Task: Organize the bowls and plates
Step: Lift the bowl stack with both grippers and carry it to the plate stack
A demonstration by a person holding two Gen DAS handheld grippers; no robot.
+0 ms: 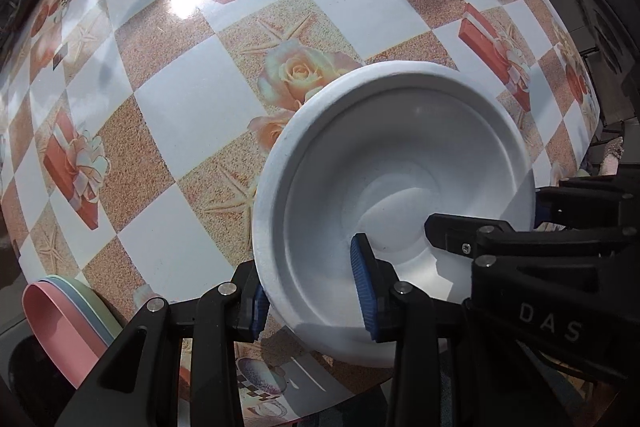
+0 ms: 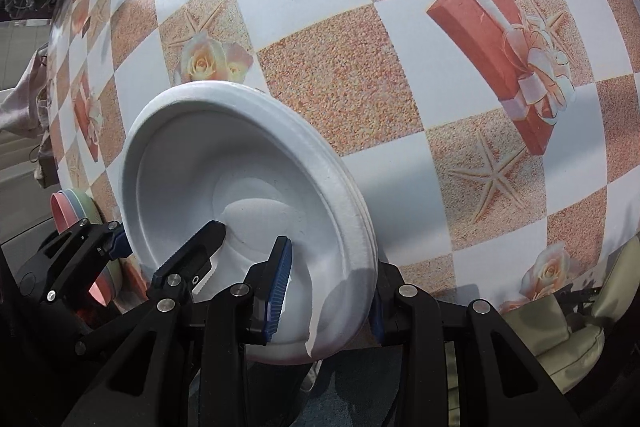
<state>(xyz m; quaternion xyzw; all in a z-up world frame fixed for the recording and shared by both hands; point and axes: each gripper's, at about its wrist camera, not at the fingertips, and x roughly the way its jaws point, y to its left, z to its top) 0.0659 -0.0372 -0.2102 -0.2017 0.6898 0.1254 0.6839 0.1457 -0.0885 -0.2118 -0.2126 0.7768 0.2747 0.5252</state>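
Observation:
A stack of white foam bowls [image 1: 404,163] is held over the patterned table, tilted toward the cameras; the right wrist view shows it too [image 2: 244,163]. My left gripper [image 1: 312,303] straddles its near-left rim, one blue pad inside, one outside. My right gripper [image 2: 332,291] straddles the opposite rim the same way and appears in the left wrist view [image 1: 536,223]. My left gripper also shows in the right wrist view [image 2: 168,239]. A stack of pink, blue and green plates [image 1: 68,323] sits at the table's near-left edge, also seen in the right wrist view [image 2: 74,211].
The table [image 1: 192,115] wears a glossy checked cloth with roses, starfish and gift boxes. A cushioned chair [image 2: 576,339] stands at the right table edge. Dark furniture [image 1: 600,11] lies beyond the far right edge.

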